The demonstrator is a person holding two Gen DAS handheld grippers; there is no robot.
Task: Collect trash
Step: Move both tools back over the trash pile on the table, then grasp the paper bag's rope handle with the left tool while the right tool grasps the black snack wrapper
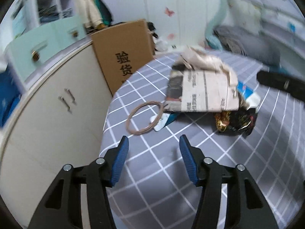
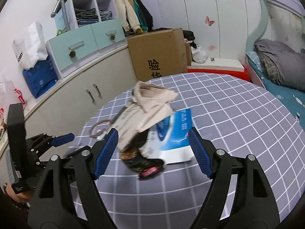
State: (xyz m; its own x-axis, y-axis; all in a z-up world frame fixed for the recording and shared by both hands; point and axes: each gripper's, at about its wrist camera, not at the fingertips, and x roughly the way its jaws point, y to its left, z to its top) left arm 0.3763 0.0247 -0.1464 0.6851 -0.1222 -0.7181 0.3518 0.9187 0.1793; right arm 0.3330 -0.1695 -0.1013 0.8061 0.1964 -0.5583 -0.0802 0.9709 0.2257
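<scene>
A heap of trash lies on the round table with the grey checked cloth (image 1: 190, 171). It holds a crumpled newspaper (image 1: 205, 91) under beige paper (image 2: 150, 103), a blue and white packet (image 2: 175, 133) and a dark shiny wrapper (image 1: 236, 122). A loop of tan cord (image 1: 144, 118) and a white tag (image 1: 160, 124) lie left of the heap. My left gripper (image 1: 154, 139) hangs open and empty over the cloth, short of the cord. My right gripper (image 2: 152, 131) is open wide, and the heap shows beyond its fingers without touching them. The left gripper (image 2: 63, 139) also shows at the left of the right wrist view.
A tall cardboard box (image 2: 158, 57) stands behind the table's far edge. A curved white cabinet (image 2: 76, 95) with pale green drawers (image 2: 85, 40) runs along the left. A bed with grey bedding (image 2: 276, 64) is at the right. A black part (image 1: 276, 84) juts in from the right.
</scene>
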